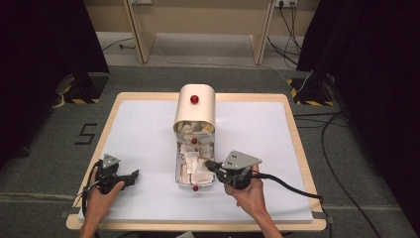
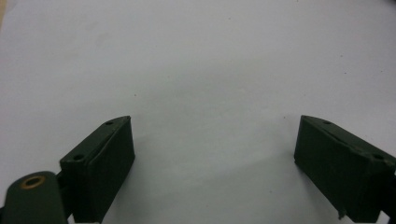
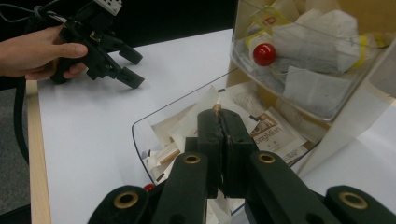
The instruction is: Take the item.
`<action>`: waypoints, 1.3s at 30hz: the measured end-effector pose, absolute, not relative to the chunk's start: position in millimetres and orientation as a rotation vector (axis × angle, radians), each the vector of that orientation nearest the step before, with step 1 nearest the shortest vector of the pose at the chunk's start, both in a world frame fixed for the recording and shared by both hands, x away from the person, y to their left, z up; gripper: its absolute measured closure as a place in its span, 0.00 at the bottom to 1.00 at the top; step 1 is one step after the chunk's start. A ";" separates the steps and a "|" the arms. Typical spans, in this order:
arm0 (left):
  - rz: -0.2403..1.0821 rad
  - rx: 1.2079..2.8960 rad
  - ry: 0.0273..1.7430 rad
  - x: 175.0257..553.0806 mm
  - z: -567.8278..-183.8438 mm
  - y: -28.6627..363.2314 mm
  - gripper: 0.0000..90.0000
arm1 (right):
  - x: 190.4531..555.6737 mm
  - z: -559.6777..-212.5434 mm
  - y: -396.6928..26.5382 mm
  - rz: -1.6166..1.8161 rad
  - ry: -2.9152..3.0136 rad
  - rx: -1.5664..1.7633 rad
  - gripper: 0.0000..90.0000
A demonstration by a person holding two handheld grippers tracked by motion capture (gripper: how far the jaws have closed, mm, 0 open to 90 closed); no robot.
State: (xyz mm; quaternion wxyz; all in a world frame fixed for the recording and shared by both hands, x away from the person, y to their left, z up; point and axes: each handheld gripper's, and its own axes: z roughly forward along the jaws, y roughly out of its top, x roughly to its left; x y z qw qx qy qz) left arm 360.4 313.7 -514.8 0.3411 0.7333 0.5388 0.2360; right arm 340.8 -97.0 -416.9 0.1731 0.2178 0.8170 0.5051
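Right gripper (image 3: pixel 219 122) clenched, maybe pinching packet, over open drawer (image 1: pixel 178 171); left gripper (image 2: pixel 212 163) released above table (image 1: pixel 138 129).

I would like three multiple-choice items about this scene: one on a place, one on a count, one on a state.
1. Where is the right gripper?
A. over the clear pulled-out drawer of sachets
B. on the floor
C. behind the cabinet

2. How many round red knobs show on the cream drawer cabinet in the high view?
A. one
B. three
C. six

3. How do the left gripper's jaws stand?
A. shut on a sachet
B. wide apart, holding nothing
C. shut on a knob

Key: 1 A, its tips are above the drawer; 2 B, top, middle, front; 3 B, bare white table between them.
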 end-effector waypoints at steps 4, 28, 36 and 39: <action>0.614 1.906 1.402 360.4 -514.8 313.6 0.13 | 341.2 -414.4 -99.5 1.431 2.307 0.620 0.98; 0.614 1.910 1.401 360.4 -514.7 313.8 0.13 | 352.1 -408.7 -125.0 1.434 2.232 0.699 0.98; 0.614 1.907 1.402 360.3 -514.8 313.7 0.13 | 354.9 -407.4 -132.2 1.421 2.220 0.722 0.98; 0.614 1.907 1.402 360.4 -514.8 313.6 0.13 | 355.4 -405.8 -134.4 1.421 2.212 0.723 0.98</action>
